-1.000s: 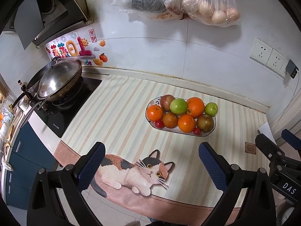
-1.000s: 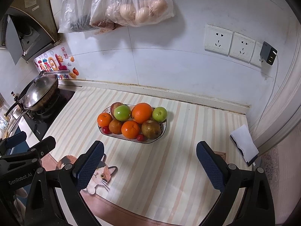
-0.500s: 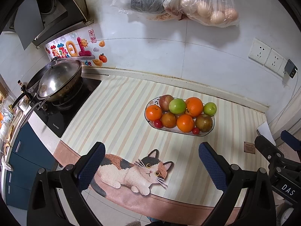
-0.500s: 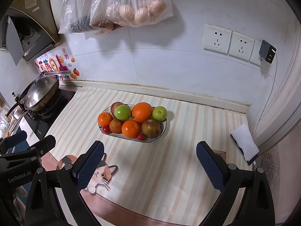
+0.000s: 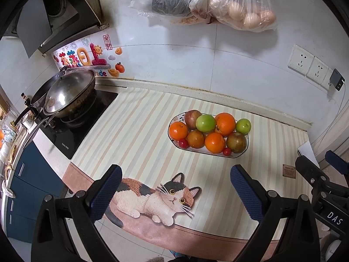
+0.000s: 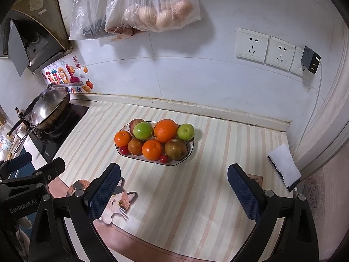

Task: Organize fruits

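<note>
An oval white dish [image 5: 174, 124] [image 6: 190, 152] on the striped counter mat holds several fruits: oranges [image 5: 225, 124] [image 6: 165, 130], green apples [image 5: 205, 123] [image 6: 142, 130], a red apple [image 5: 192, 118], brownish fruits [image 5: 236, 142] [image 6: 175, 149] and small red ones [image 5: 183, 143] [image 6: 163, 158]. My left gripper [image 5: 176, 193] hangs open over the cat print, well short of the dish. My right gripper [image 6: 173, 192] is also open and empty, in front of the dish. Each gripper shows at the edge of the other's view.
A lidded wok [image 5: 67, 95] sits on a black hob [image 5: 72, 131] at the left. Plastic bags [image 5: 218, 2] hang on the tiled wall above. Wall sockets with a charger [image 6: 309, 60] are at the right. A white-topped object [image 6: 284, 167] lies at the counter's right end.
Both views have drifted slightly; the dish sits a little higher and further off in the frames. The fruits have not moved and both grippers stay open.
</note>
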### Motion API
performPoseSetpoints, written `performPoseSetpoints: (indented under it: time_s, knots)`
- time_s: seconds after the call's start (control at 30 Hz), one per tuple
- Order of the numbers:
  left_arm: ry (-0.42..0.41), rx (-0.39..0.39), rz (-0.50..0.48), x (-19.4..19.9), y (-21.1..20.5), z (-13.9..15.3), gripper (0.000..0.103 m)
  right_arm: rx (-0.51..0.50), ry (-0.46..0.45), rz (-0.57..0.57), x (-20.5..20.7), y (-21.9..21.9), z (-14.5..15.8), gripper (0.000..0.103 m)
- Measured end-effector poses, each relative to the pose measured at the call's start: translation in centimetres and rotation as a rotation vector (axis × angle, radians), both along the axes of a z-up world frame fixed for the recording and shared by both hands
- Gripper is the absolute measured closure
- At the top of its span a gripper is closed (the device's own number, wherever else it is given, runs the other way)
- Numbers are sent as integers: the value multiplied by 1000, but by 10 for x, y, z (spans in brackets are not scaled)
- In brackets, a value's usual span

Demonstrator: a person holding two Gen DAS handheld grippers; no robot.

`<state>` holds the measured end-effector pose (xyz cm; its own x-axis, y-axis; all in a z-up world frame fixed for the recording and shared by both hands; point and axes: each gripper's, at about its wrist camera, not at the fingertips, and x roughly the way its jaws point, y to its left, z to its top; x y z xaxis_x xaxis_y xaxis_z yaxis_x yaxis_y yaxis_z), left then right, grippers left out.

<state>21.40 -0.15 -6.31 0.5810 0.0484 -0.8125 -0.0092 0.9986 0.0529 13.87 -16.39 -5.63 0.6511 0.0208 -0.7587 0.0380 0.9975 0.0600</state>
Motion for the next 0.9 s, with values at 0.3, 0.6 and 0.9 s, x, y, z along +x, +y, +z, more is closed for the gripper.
performPoseSetpoints:
  time_s: [0.3,0.6,0.9]
  knots:
    - [-2,-1,0,0,0,1,1,1,-5,-7,2,-2,2,2]
    - [-5,-2,0,0,0,2,1,1,-5,-9,3,-4,1,2]
    - [-18,-7,-7,-1,-2,6,1,4,-9,-13,2,-6,3,2]
